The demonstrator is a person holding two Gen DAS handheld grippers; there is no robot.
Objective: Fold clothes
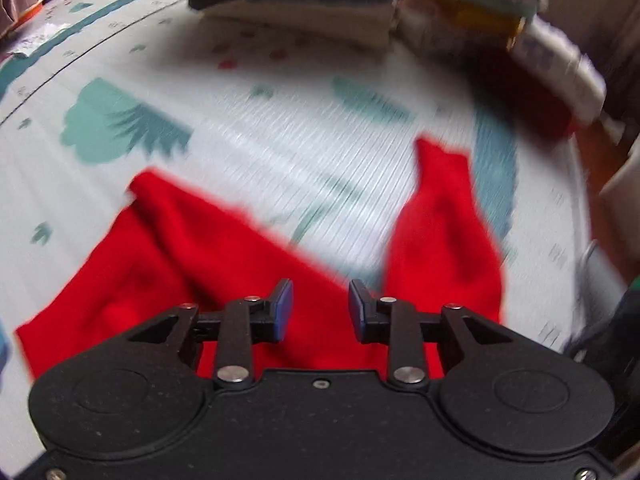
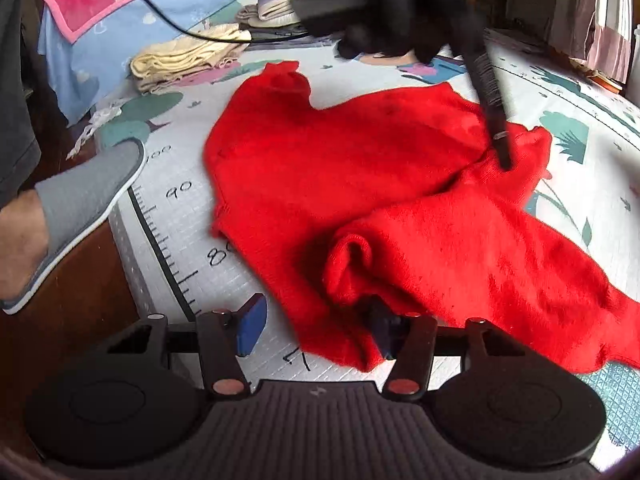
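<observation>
A red knit garment [image 2: 360, 184] lies spread and rumpled on a patterned play mat [image 2: 172, 280]. My right gripper [image 2: 318, 332] hovers at the garment's near edge, open, with bare mat showing between its blue pads. A fold of red cloth drapes over its right finger [image 2: 384, 332]. In the left wrist view, which is blurred, my left gripper [image 1: 320, 312] stands open just above the red garment [image 1: 160, 264], and a sleeve [image 1: 440, 232] runs off to the right. Nothing is pinched between the left pads. In the right wrist view, a dark finger [image 2: 494, 120] of the left gripper reaches down onto the garment's far side.
Stacks of folded clothes [image 1: 304, 12] stand at the mat's far side. Cream folded clothes [image 2: 188, 60] and a blue and pink blanket [image 2: 120, 12] lie beyond the garment. A person's foot in a grey slipper [image 2: 80, 208] rests at the mat's edge, on brown floor [image 2: 80, 320]. A black cable [image 2: 180, 28] hangs across.
</observation>
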